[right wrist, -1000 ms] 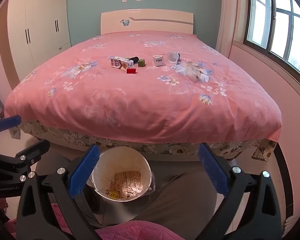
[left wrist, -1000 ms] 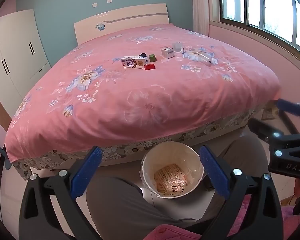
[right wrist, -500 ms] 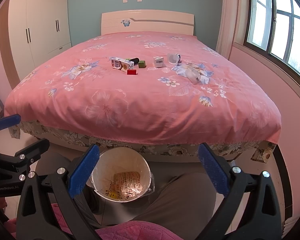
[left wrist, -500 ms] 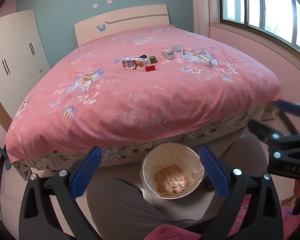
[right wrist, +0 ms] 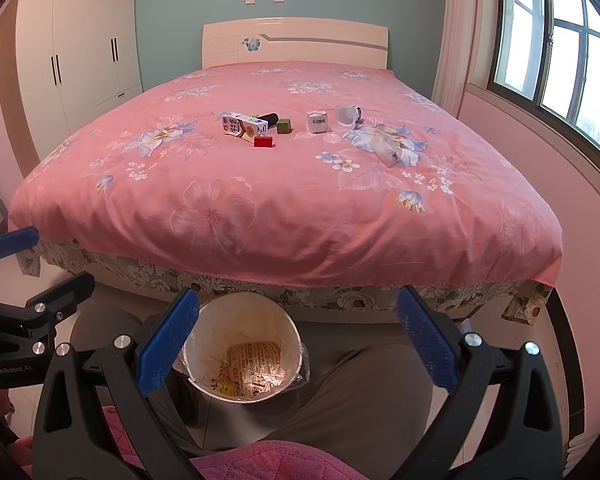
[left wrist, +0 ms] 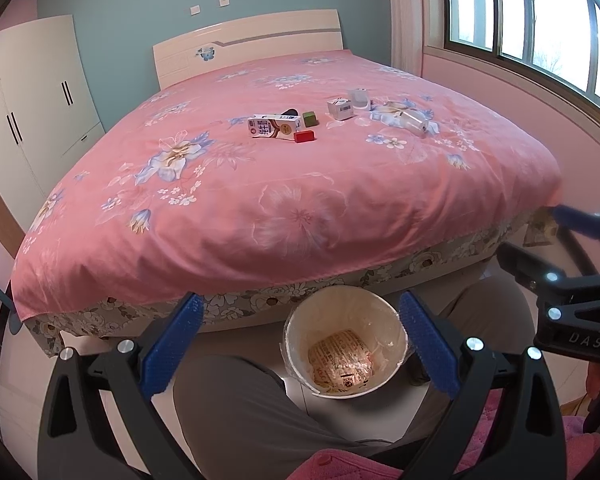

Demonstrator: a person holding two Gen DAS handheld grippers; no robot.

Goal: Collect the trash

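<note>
Left gripper (left wrist: 298, 350): held low over the person's lap, blue fingers spread wide, nothing between them but the view down into the bin.
Right gripper (right wrist: 296, 346): same story, level with its partner, fingers wide apart and empty.
Bin (left wrist: 300, 314): a small white pail with a clear liner, on the floor between the person's knees, right at the foot of the bed; one printed wrapper (left wrist: 342, 358) lies at the bottom.
Trash on the bed: all of it sits far up the pink floral bedspread (left wrist: 300, 216), well apart from both grippers.
Milk carton (left wrist: 274, 126): lying on its side, left of the group.
Red block (left wrist: 304, 136): just in front of the carton's right end.
Green cube (left wrist: 310, 119): just beyond the red block, beside the carton.
Dark cylinder (right wrist: 269, 119): tucked behind the carton, half hidden by it.
Small white box (left wrist: 340, 109): further right, barcode face showing.
White cup (right wrist: 347, 115): tipped over, mouth toward us, just right of the box.
Clear plastic bottle (right wrist: 386, 147): on its side over a blue flower print, nearest the window side.
In the way: the whole near half of the bed lies between grippers and trash; the person's grey-trousered knee (left wrist: 236, 412) and a pink quilted cloth (right wrist: 260, 462) crowd the bottom of both views.
Around: white wardrobe (right wrist: 76, 44) on the left, headboard (right wrist: 296, 42) against the teal wall, big window (left wrist: 540, 20) on the right.
</note>
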